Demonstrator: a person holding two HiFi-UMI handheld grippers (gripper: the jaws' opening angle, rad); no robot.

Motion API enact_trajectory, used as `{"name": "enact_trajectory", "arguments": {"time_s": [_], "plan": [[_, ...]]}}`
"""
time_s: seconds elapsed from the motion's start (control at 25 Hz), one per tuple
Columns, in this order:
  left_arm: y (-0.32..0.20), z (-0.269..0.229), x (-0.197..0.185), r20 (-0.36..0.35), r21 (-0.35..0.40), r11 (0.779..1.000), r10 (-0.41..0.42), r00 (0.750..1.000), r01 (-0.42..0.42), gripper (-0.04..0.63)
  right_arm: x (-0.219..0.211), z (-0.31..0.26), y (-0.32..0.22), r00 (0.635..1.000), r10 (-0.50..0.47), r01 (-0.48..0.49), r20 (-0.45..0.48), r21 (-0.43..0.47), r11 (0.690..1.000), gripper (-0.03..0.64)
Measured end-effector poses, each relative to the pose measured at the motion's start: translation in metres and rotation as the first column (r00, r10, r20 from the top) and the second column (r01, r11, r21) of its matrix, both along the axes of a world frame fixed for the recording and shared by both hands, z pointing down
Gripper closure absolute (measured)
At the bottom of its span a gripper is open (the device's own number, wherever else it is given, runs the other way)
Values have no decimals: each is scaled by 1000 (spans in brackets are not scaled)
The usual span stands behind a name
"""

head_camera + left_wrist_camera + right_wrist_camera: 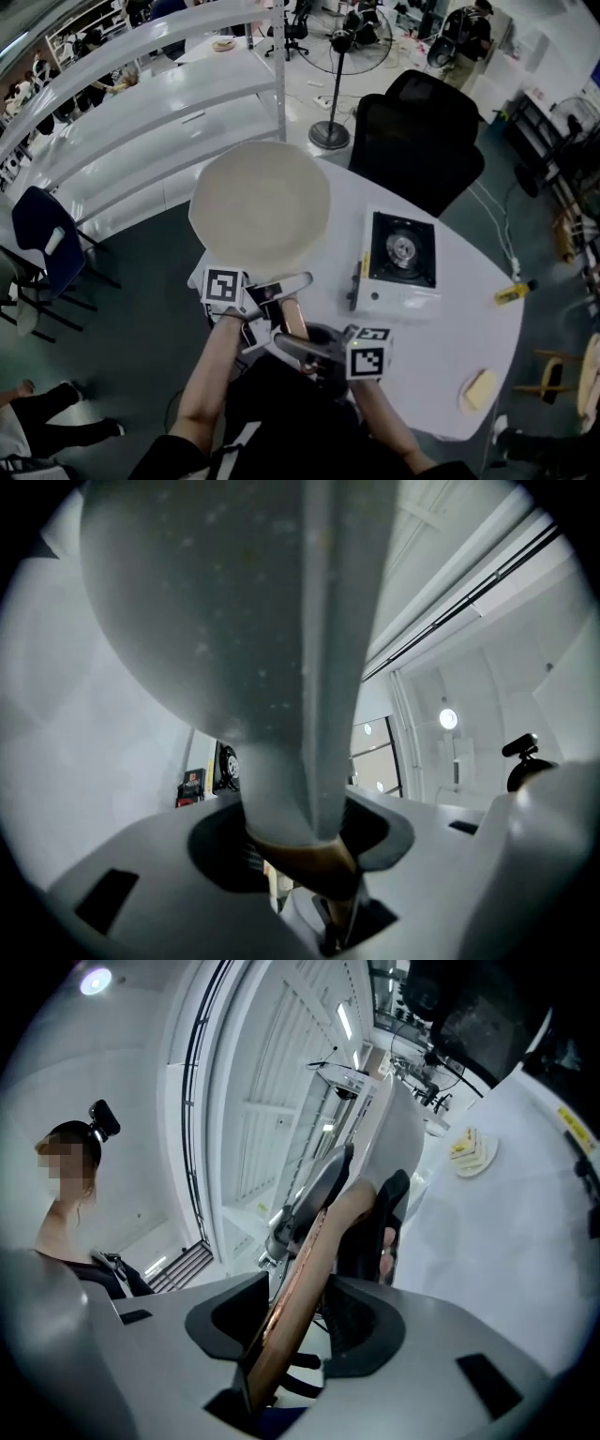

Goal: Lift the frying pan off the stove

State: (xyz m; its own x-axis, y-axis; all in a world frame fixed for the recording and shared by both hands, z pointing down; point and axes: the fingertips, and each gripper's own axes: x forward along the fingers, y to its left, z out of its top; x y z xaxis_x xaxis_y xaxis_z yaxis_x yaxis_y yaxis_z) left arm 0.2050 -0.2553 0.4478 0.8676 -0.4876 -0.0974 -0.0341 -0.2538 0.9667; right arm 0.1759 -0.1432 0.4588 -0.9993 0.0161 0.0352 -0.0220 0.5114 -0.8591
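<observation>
Head view. A white frying pan [260, 203] is shown held off the stove [398, 258] and to its left, over the left edge of the white table [469, 347]. The pan's brown handle [293, 319] is pointed toward the near edge, where it is gripped by both tools. The left gripper [270, 307] is closed on the handle nearer the pan; the right gripper [314, 349] is closed on it further back. The stove, a white single-burner unit with a black top, is placed near the middle of the table, and nothing is seen on its burner. A small yellow object [514, 293] is seen at the right edge, and a pale yellow item [478, 389] near the near-right corner. A black chair [417, 131] is set beyond the far edge.

Left gripper view. The jaws of the left gripper [305, 841] are seen clamped where the brown handle [314, 860] is joined to the pan's grey neck; the grey underside of the pan [206, 602] is spread overhead.

Right gripper view. The jaws of the right gripper [300, 1321] are pressed on the handle [305, 1269], which is tilted between them.
</observation>
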Motion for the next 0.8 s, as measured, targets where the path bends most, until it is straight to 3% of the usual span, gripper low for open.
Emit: {"name": "enact_trajectory", "arguments": {"time_s": [0.44, 0.8], "plan": [[26, 3, -74, 16, -1, 985, -170, 985, 170, 402, -53, 1, 27, 985, -171, 171, 19, -7, 985, 445], [32, 6, -90, 11, -2, 980, -200, 980, 200, 402, -66, 4, 33, 981, -196, 196, 17, -4, 981, 445]]}}
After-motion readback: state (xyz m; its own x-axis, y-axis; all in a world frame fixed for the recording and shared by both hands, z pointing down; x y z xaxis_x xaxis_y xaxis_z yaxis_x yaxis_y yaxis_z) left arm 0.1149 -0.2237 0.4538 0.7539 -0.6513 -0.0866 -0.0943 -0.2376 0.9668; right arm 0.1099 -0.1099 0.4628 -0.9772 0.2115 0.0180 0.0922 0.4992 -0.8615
